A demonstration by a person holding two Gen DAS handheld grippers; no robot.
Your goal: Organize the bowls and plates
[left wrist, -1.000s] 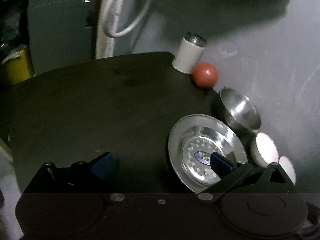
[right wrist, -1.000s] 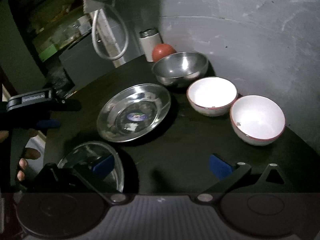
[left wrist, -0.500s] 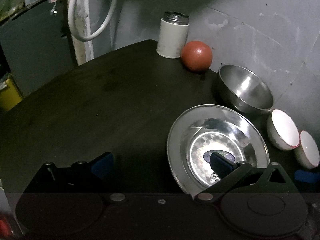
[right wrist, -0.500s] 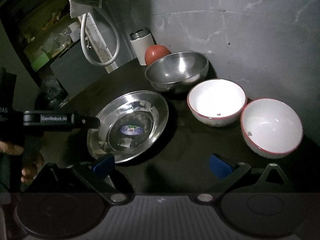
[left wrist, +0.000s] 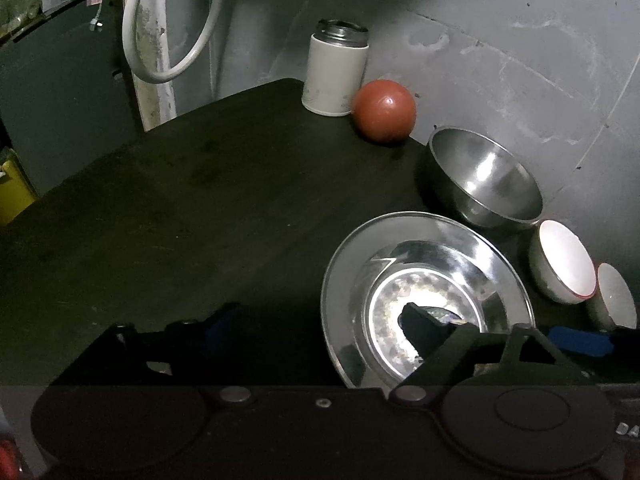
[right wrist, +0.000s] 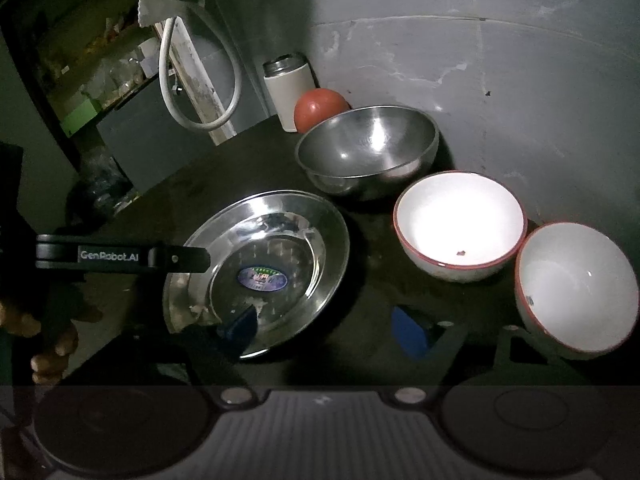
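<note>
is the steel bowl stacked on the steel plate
No, the steel bowl sits on the table behind the steel plate, not on it.

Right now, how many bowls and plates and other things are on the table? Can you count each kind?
White bowls: 2
Steel bowls: 1
Steel plates: 1
Red balls: 1
White cans: 1
Total: 6
</note>
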